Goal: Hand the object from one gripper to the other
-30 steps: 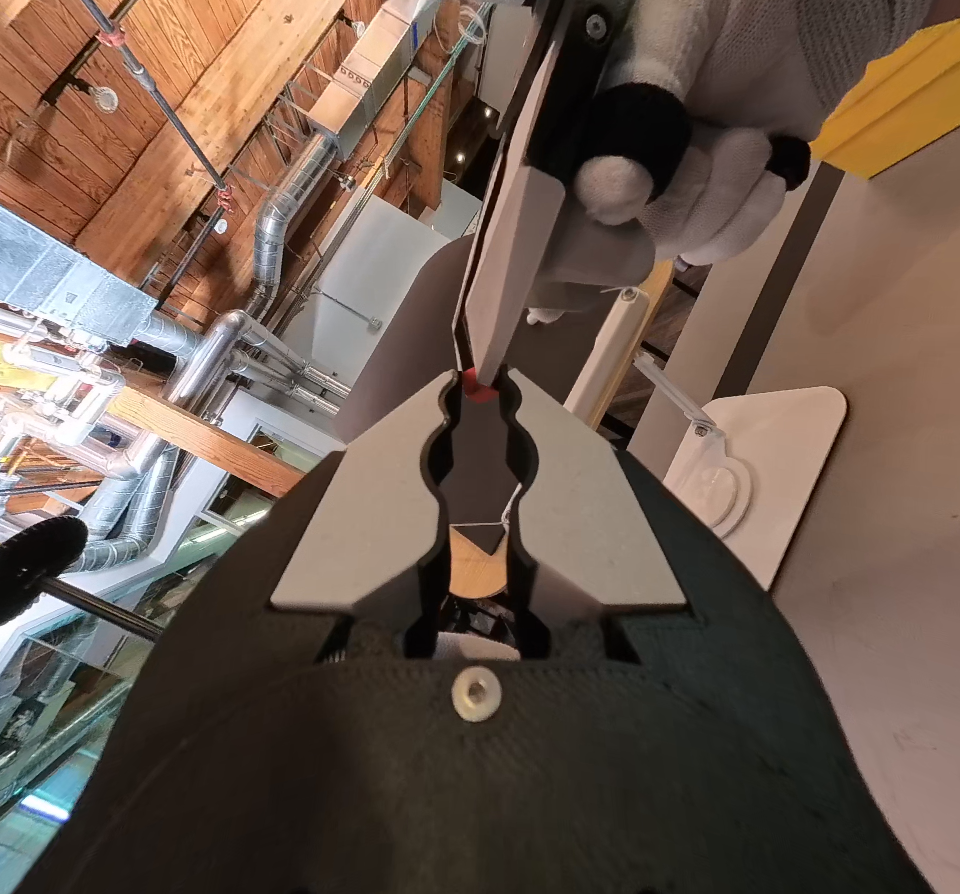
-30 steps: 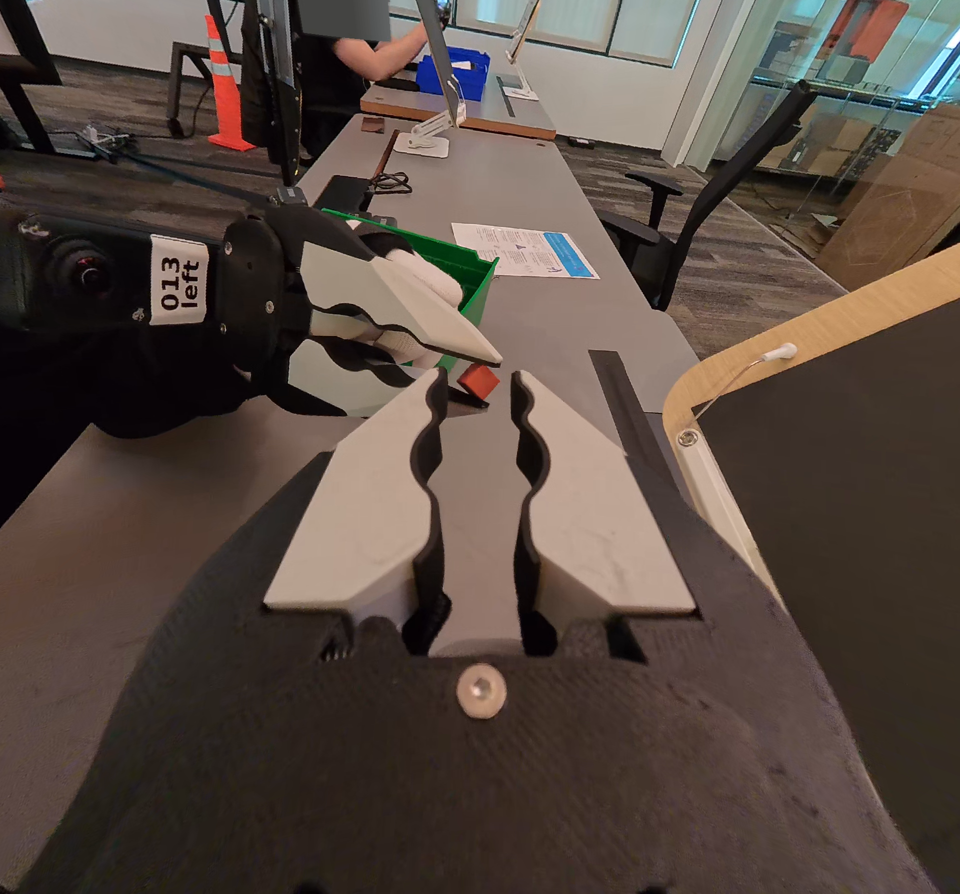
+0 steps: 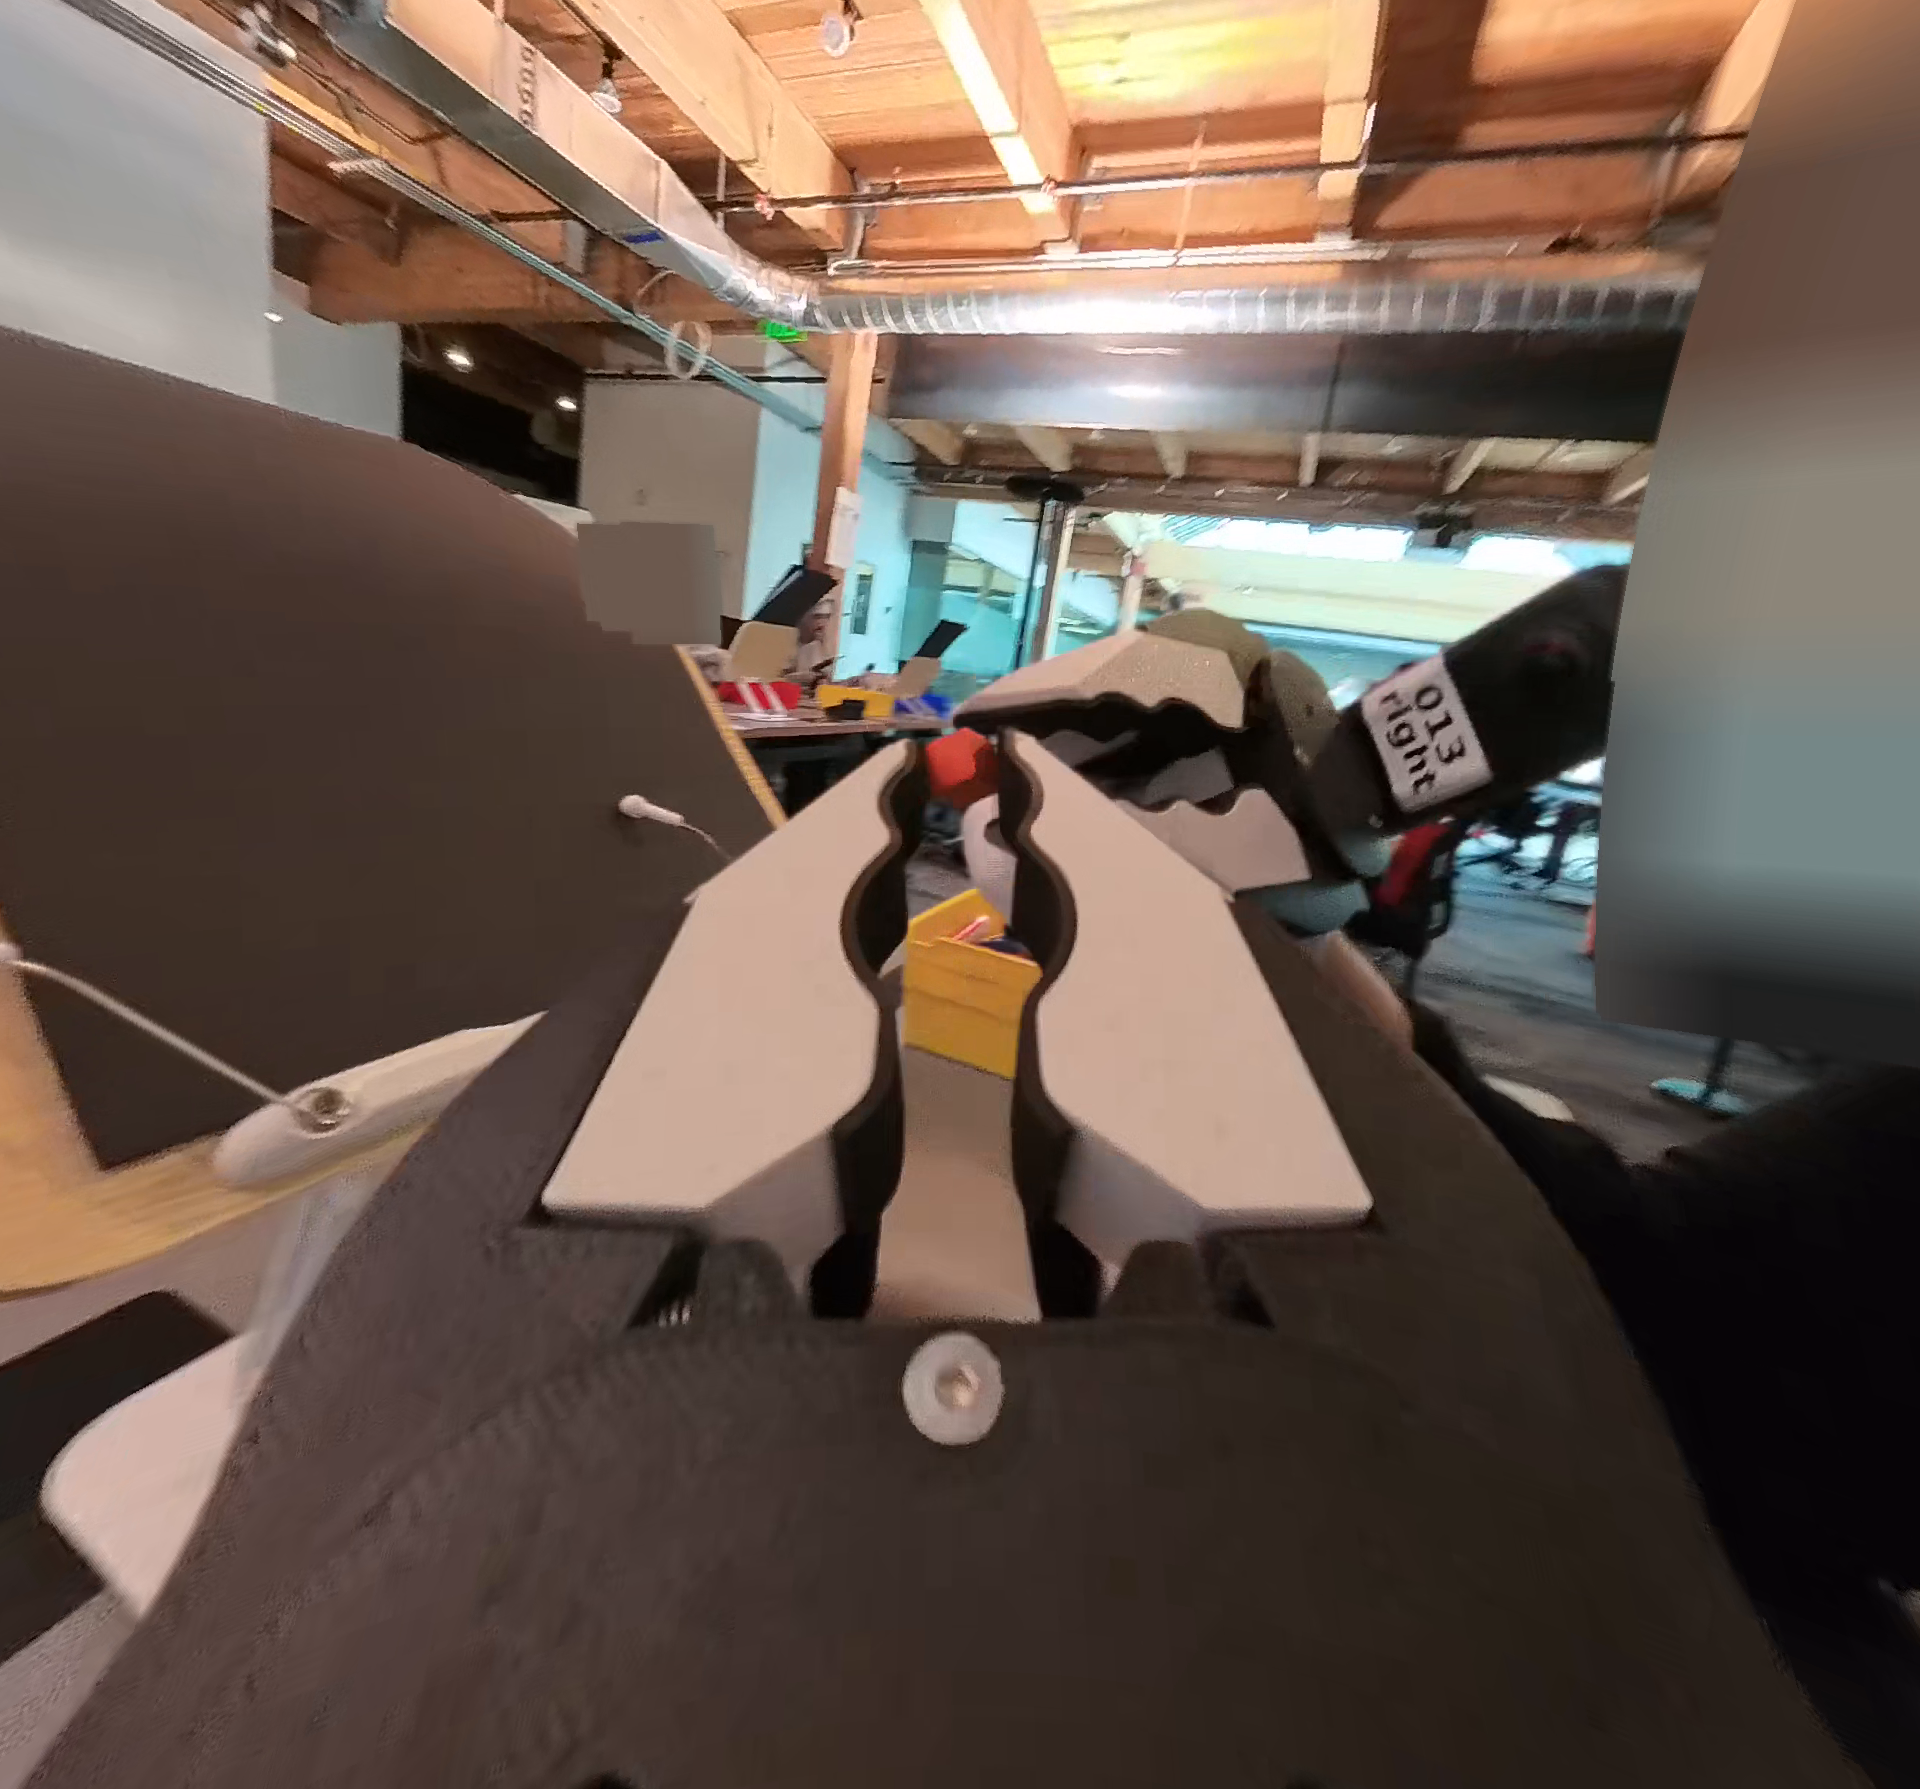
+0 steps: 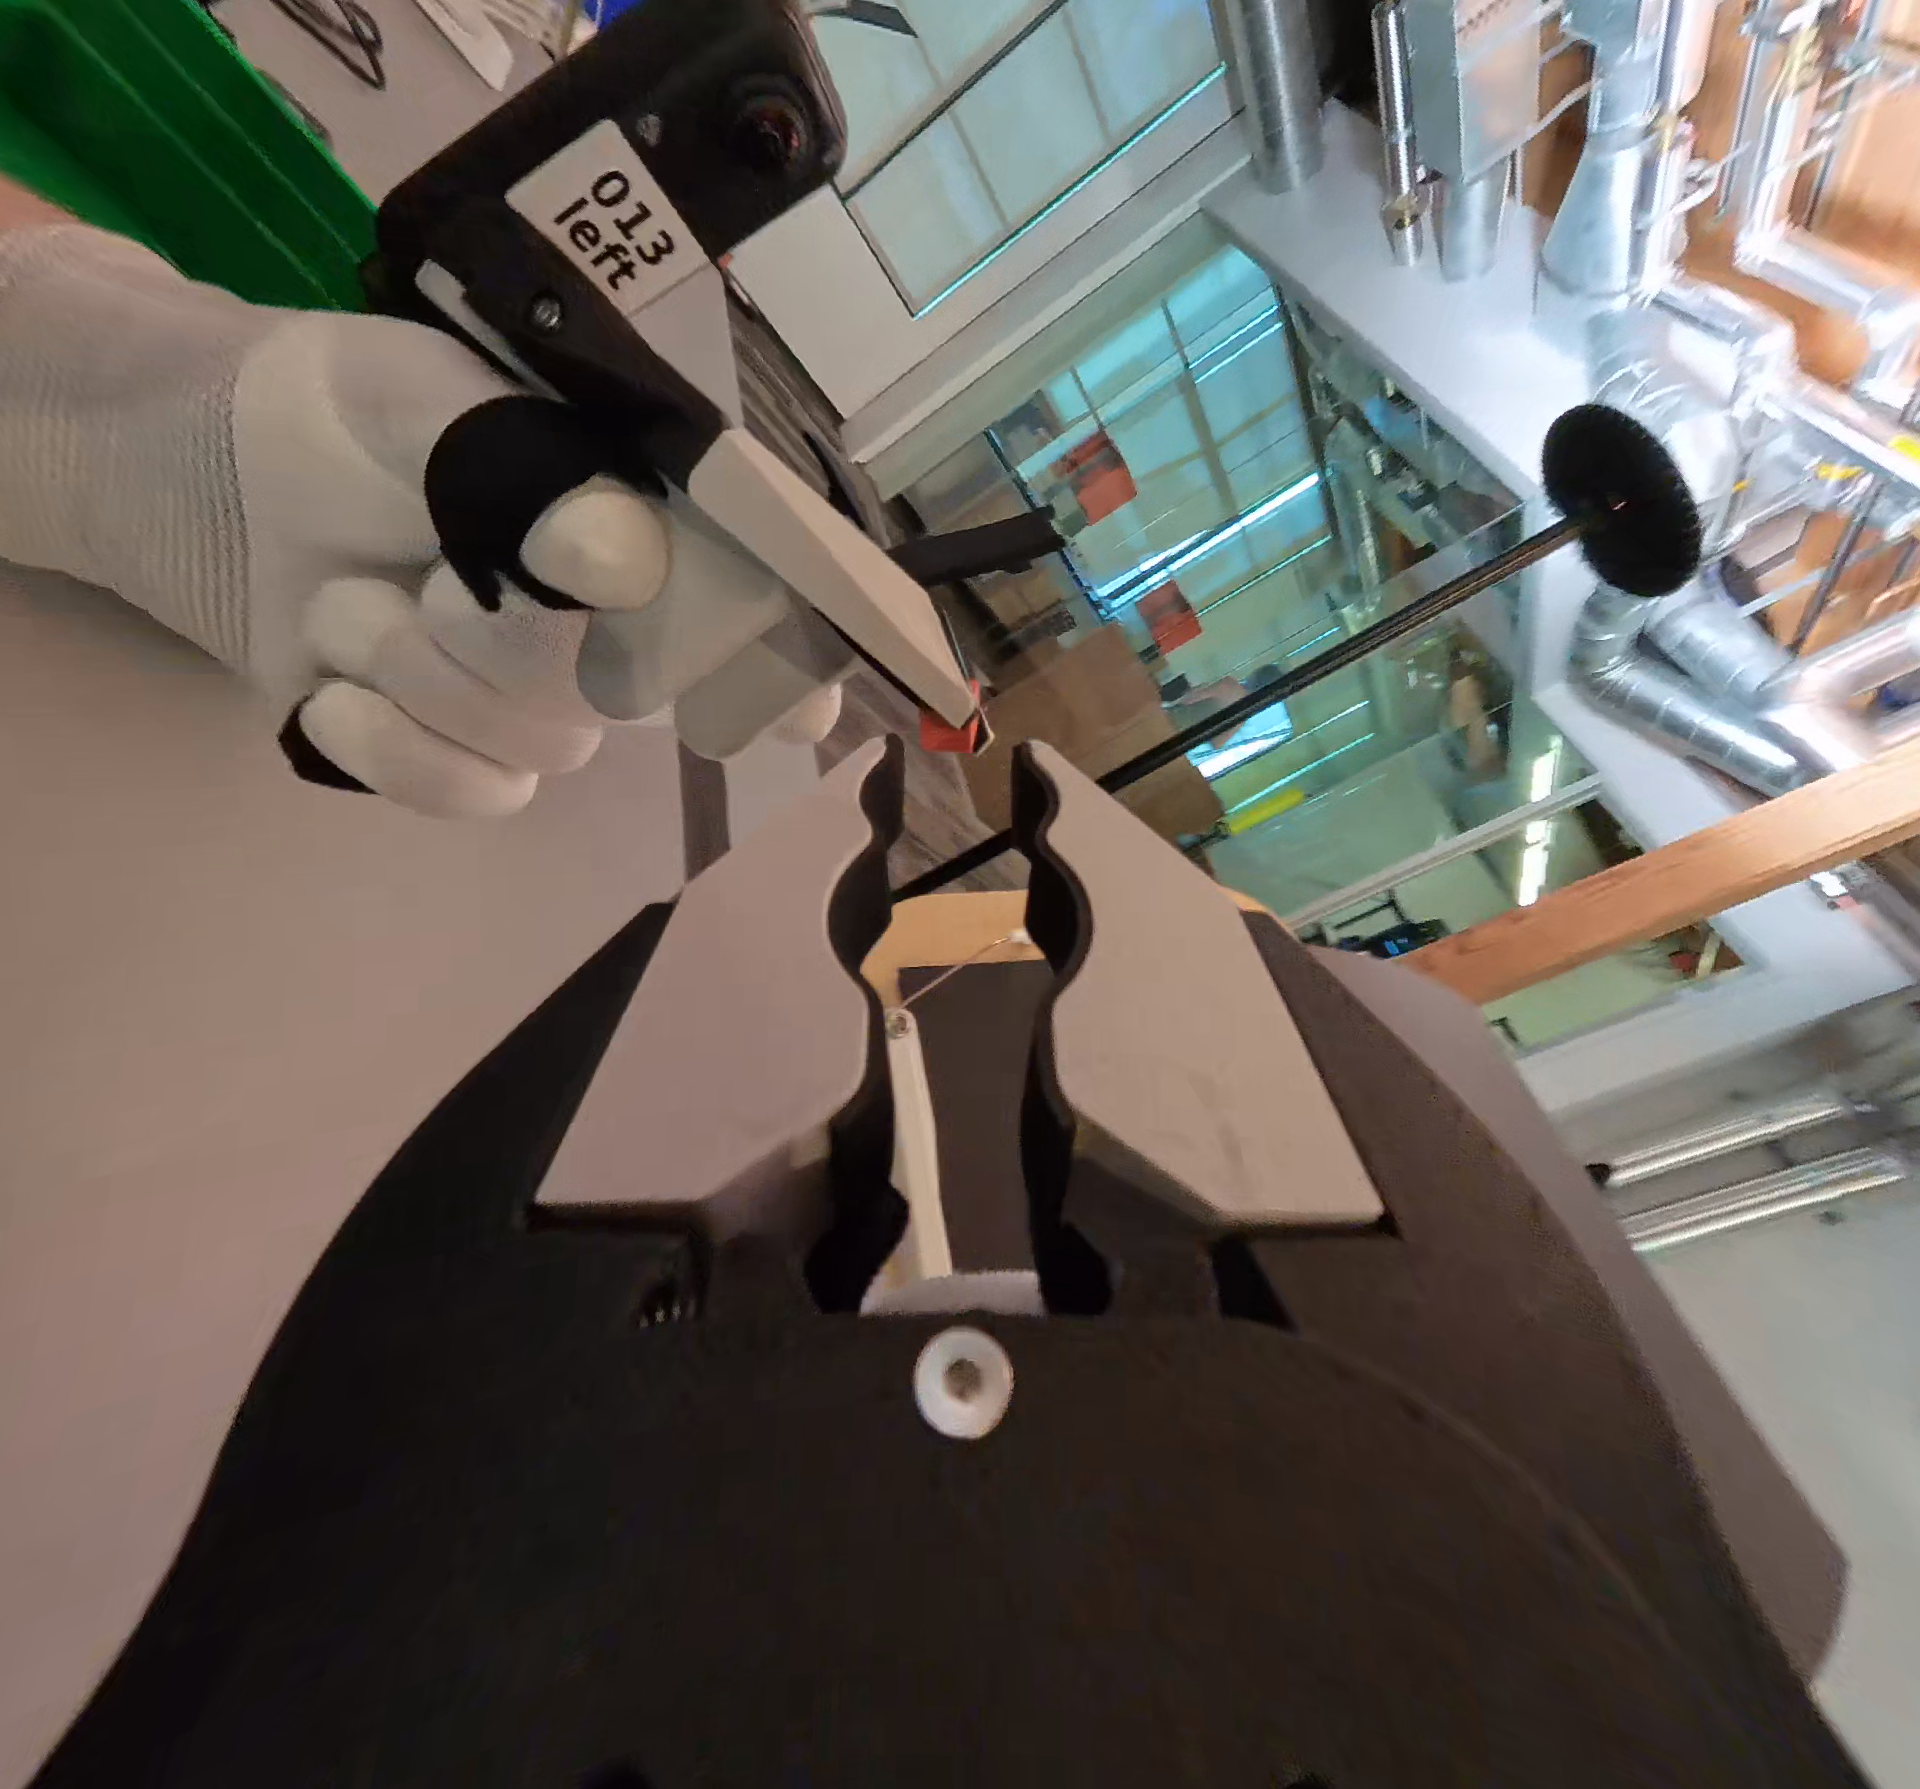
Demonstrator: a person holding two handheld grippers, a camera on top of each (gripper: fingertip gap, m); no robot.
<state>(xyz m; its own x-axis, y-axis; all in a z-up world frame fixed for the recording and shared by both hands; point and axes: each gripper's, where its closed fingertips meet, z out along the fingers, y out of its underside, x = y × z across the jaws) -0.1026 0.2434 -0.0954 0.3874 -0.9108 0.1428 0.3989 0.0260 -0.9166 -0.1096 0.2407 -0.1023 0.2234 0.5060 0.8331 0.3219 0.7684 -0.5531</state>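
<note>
A small red block (image 3: pixel 954 765) is pinched between the fingertips of my left gripper (image 3: pixel 961 789), which is shut on it in mid-air. In the right wrist view the left gripper (image 4: pixel 961 705) comes in from the upper left, held by a white-gloved hand (image 4: pixel 312 544), with the red block (image 4: pixel 951 733) at its tips. My right gripper (image 4: pixel 956 773) is open, and its fingertips sit just short of the block on either side. In the left wrist view its upper finger (image 3: pixel 1122 679) reaches over the block from the right.
A yellow bin (image 3: pixel 966 1001) shows beyond the left fingers, and a dark curved panel (image 3: pixel 312 700) stands at the left. A green bin (image 4: pixel 156 108) and the grey table (image 4: pixel 312 1012) lie behind the left gripper. A black round disc on a rod (image 4: pixel 1621 513) is at the right. My two grippers' fingertips are within a few centimetres of each other.
Both grippers have rolled about a quarter turn, so the background has swung round in both views. The red block stays in the left gripper. The right gripper stays open beside it.
</note>
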